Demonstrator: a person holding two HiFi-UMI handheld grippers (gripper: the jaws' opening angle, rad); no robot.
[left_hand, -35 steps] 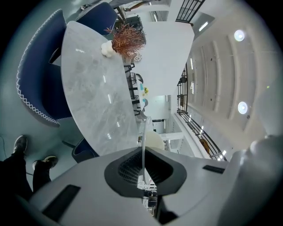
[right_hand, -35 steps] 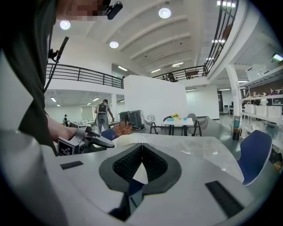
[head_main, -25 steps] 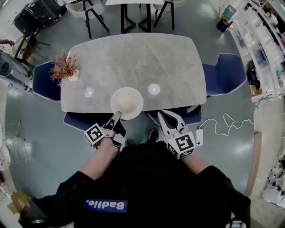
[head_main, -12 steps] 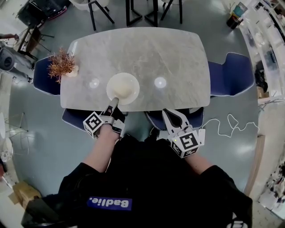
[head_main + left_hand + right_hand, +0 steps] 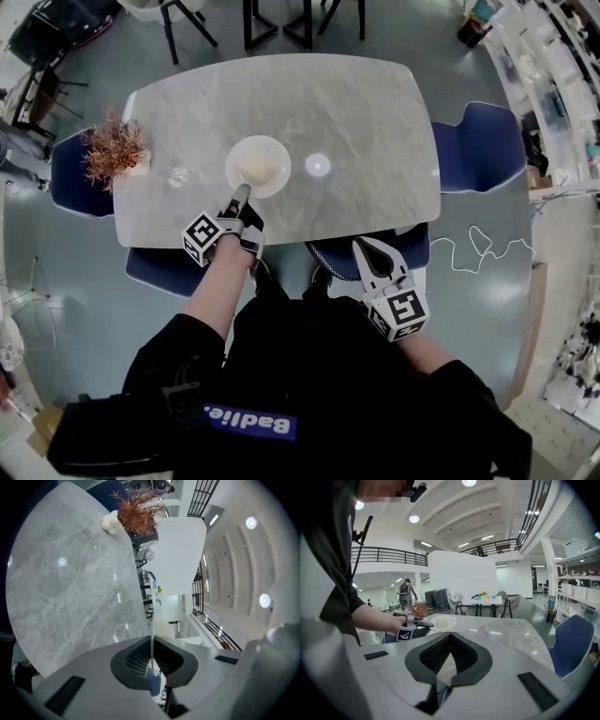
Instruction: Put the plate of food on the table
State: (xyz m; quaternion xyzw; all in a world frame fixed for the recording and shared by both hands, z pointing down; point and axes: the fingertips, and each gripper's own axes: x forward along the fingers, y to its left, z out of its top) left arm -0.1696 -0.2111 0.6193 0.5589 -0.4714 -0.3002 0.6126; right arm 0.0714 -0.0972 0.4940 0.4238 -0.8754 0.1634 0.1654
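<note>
Marble fills the scene ahead of you: one table [image 5: 356, 112], and your left gripper [image 5: 241, 192] is out over it with its jaws pinched tight on the near rim of the plate [image 5: 258, 166], which its own view shows edge-on as a thin pale line running between the pads. The plate sits over the table's middle-left, well in from the near edge; whether its base already touches the marble I cannot tell. Your right gripper [image 5: 361, 246] hangs back below the table edge, jaws closed together on nothing. The danger, as I judge it, lies in the single thin-rim hold: if you let go while the base is off the surface or tilted, the plate could drop or tip and spill its pale food, and a sideways pull as you back out could drag it across the smooth stone. Count one plate, one table, one dried plant [image 5: 114, 150] at the left end, four blue chairs [image 5: 478, 145] around it, and one white cable [image 5: 469, 248] on the floor.
</note>
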